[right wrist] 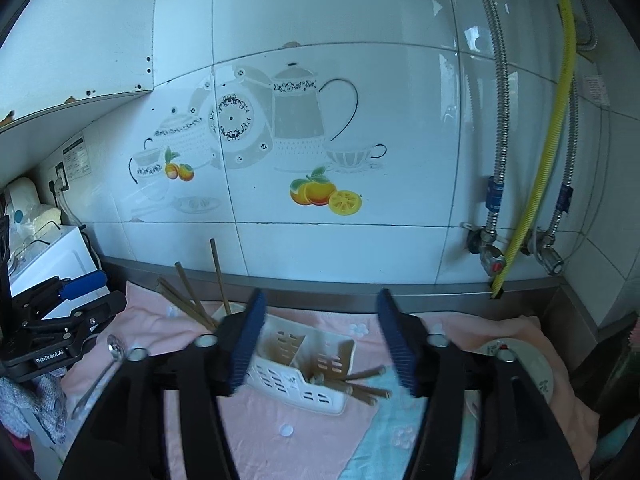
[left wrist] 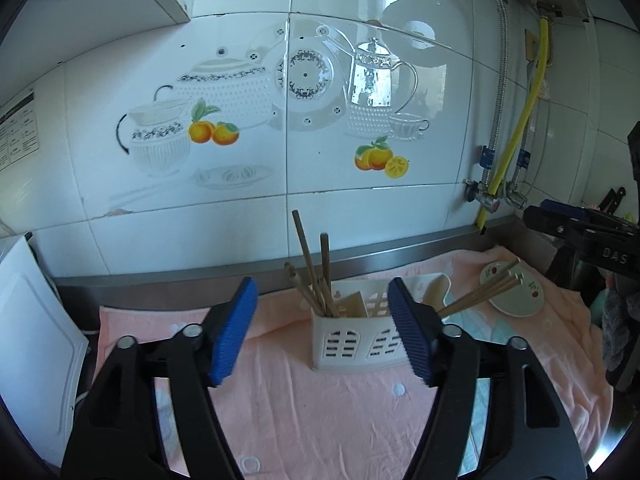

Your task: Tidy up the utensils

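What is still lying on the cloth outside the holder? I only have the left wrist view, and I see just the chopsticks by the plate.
Observer: A metal spoon lies on the pink cloth, left of the white holder and outside your frame.
Operator: Is the right gripper free to take it?
Observer: Yes. The right gripper has its jaws open with nothing between them.
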Demonstrator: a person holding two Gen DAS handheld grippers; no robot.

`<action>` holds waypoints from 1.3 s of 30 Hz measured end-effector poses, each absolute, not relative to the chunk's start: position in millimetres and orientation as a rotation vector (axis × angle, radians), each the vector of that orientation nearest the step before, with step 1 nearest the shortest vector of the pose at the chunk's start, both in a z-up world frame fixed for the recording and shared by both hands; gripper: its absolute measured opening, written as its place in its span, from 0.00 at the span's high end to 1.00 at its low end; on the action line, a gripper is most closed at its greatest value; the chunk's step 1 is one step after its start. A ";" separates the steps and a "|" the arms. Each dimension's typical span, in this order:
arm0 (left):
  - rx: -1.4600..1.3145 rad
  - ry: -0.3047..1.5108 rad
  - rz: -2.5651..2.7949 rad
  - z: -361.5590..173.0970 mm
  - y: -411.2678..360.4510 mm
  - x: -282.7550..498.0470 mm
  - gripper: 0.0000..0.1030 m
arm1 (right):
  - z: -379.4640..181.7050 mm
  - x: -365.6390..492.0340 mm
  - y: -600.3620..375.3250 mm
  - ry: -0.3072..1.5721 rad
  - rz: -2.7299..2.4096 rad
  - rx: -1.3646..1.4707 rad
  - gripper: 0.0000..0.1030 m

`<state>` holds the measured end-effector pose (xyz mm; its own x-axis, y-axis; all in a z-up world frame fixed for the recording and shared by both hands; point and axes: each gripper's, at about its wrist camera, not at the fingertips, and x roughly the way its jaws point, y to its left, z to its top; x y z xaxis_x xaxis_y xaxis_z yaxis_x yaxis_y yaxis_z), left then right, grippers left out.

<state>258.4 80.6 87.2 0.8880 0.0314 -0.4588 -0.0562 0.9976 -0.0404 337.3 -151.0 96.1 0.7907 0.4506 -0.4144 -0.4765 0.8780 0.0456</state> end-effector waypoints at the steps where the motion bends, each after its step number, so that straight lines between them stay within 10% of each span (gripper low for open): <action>1: -0.053 0.475 0.045 85.8 80.2 254.1 0.32 | 95.7 332.7 -153.1 0.426 0.501 -0.063 0.38; 17: -0.069 0.423 0.094 70.8 76.9 184.5 0.05 | 74.7 255.7 -174.6 0.384 0.489 -0.096 0.17; 39: -0.066 0.435 0.147 26.7 67.3 92.8 0.05 | 5.6 167.3 -187.9 0.431 0.437 -0.100 0.09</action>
